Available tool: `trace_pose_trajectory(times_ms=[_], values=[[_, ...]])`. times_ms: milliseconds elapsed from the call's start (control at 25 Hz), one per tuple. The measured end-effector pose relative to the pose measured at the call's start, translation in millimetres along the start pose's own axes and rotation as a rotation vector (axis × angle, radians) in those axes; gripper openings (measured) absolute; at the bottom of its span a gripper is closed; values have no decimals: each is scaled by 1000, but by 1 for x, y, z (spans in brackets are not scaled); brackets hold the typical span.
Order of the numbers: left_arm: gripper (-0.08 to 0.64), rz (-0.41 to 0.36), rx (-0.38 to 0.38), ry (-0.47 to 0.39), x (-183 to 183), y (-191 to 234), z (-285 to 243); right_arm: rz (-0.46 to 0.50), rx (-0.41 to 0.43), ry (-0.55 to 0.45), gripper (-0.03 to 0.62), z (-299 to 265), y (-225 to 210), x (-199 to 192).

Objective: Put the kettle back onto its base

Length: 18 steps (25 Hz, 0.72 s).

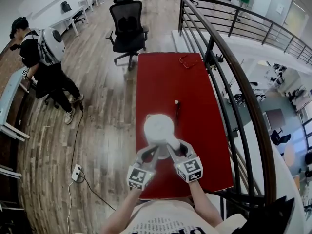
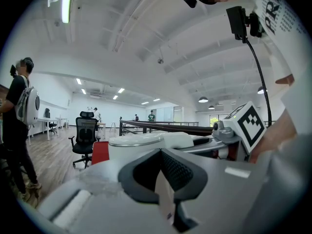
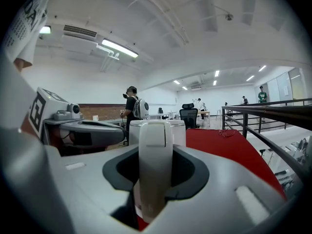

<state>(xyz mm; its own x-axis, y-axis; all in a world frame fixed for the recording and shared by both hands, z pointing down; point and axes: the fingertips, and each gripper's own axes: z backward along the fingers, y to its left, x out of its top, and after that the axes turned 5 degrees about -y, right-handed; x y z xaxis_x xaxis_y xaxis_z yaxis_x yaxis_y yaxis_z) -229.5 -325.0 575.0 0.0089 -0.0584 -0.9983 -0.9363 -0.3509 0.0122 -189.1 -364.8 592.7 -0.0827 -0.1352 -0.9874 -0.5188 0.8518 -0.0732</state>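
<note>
Right tool [image 3: 155, 169] clamps kettle [image 1: 159, 128] handle over red table [image 1: 165, 82]; left tool [image 1: 150, 154] apparently closed, empty, beside kettle.

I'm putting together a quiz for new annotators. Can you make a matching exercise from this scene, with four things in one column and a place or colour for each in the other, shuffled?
Things:
1. kettle handle
2. office chair
3. backpack
4. table

Place or colour:
A. red
B. on a person's back
C. between the jaws of the right gripper
D. black, on the wood floor past the table's far end

Pairs: 1-C, 2-D, 3-B, 4-A
</note>
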Motion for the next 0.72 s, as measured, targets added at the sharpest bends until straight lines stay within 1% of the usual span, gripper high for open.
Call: trace_pose_trajectory(times_ms=[280,360,480,720], values=[[5,18,-25,1,-5,-13,6,10,1,21,130,11,5,-9],[5,19,-30,2,-9,-17,13,10,-14,30,130,16,12,-14],[5,23,-31,3,-8,-21,10,-2,-43,42,130,21,12,-13],[5,32,-24,-5,-8,-18,16,-6,-86,87,130,16,19,-18]])
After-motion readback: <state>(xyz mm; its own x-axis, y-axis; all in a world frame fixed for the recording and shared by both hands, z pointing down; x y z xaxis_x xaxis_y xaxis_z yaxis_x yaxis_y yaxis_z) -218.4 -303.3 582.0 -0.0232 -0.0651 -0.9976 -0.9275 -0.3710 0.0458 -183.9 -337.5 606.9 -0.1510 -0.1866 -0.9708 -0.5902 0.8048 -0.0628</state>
